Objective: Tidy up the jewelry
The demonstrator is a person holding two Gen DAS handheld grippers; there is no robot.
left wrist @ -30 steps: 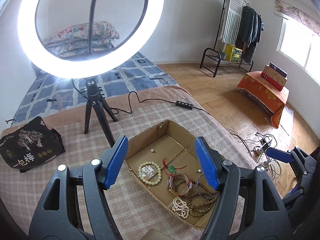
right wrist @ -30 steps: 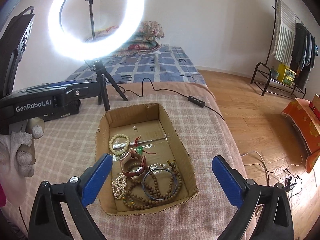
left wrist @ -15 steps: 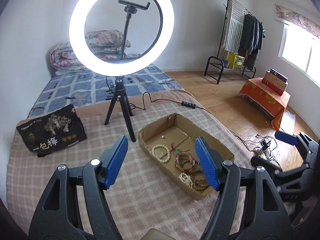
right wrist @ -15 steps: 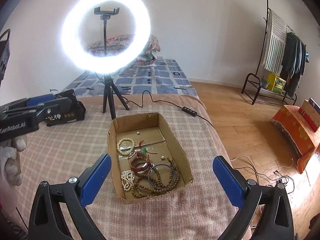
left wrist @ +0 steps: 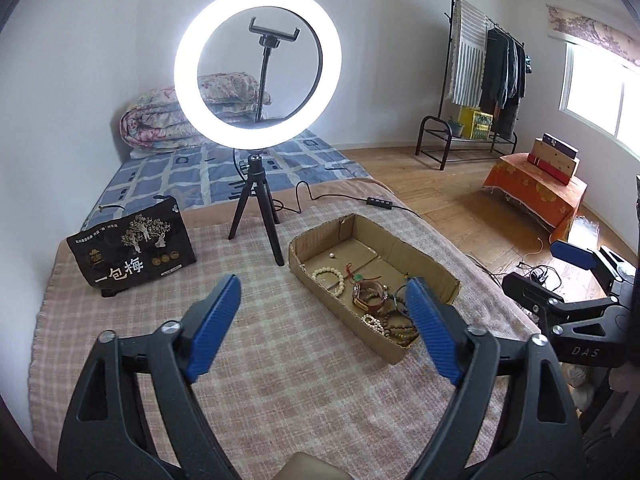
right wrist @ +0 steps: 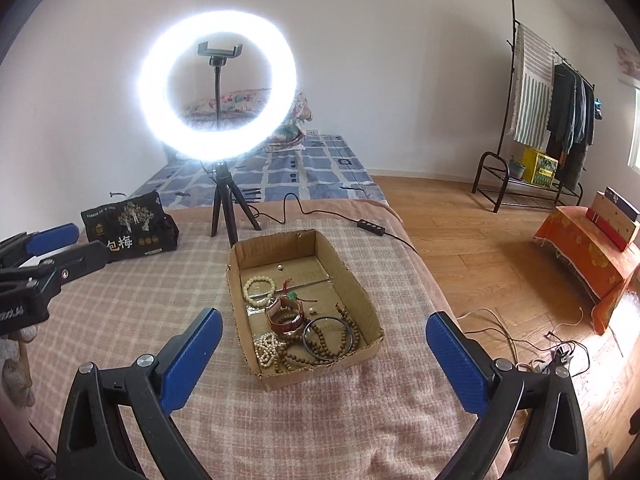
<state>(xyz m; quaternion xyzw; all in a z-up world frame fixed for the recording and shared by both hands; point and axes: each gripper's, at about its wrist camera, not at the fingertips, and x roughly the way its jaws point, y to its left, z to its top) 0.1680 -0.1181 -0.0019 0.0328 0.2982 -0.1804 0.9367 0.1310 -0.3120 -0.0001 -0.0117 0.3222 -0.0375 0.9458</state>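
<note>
A shallow cardboard box (right wrist: 354, 280) lies on the checked blanket; it also shows in the left wrist view (left wrist: 428, 260). Inside are a cream bead bracelet (right wrist: 259, 290), a red-brown bangle (right wrist: 285, 316), a dark ring bangle (right wrist: 328, 338), a white pearl string (right wrist: 267, 350) and brown wooden beads (right wrist: 324, 354). My left gripper (left wrist: 324, 330) is open and empty, above the blanket to the left of the box. My right gripper (right wrist: 320, 358) is open and empty, wide apart, above the box's near end.
A lit ring light on a black tripod (right wrist: 224, 208) stands just behind the box, its cable (right wrist: 372, 226) trailing right. A black printed bag (left wrist: 132, 254) lies at the left. The bed edge drops to a wooden floor (right wrist: 480, 248) on the right.
Both grippers have pulled back and risen away from the box, which now looks smaller and farther. Both stay open and empty.
</note>
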